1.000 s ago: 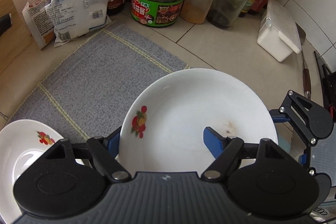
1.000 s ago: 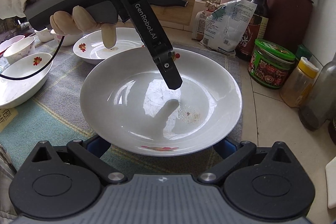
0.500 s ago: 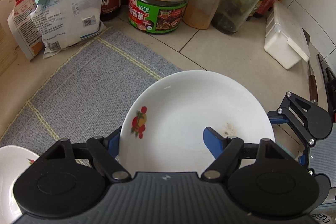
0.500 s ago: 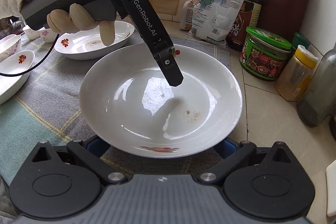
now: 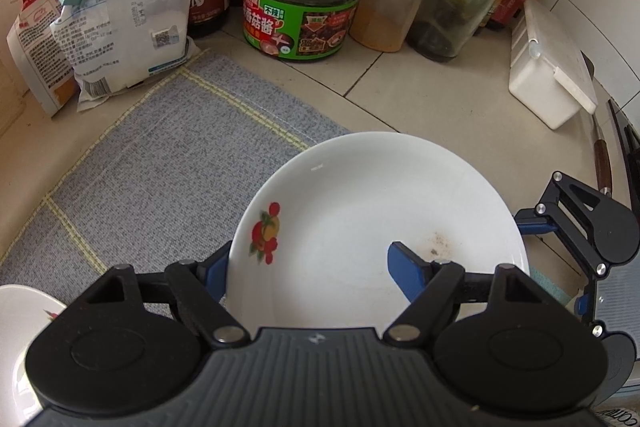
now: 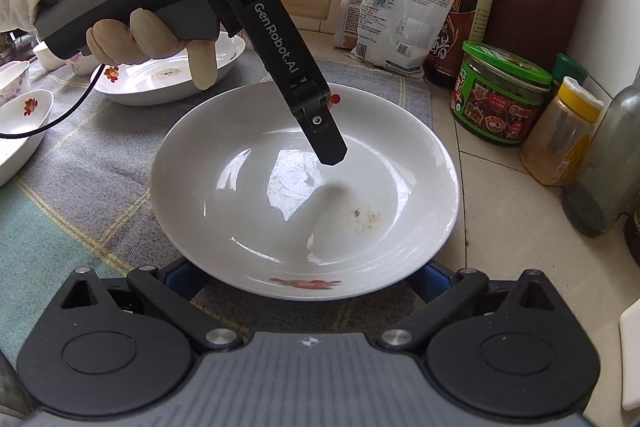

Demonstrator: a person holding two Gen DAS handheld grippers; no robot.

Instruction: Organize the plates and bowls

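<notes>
Between left claw (image 5: 308,267) fingers, white plate (image 5: 372,227) rim, apparently clamped; right claw (image 6: 308,269) spread beneath plate's near edge, grip unclear; gray mat (image 5: 160,167) beyond.

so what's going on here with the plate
A person is handling a white plate with two handheld grippers. The left gripper straddles the plate's rim, one finger inside and one outside. The right gripper sits at the opposite edge, its fingers hidden under the plate, so its grip is unclear. The plate is over the edge of a grey mat, beside a green jar. More dishes wait further back on the mat.
</notes>
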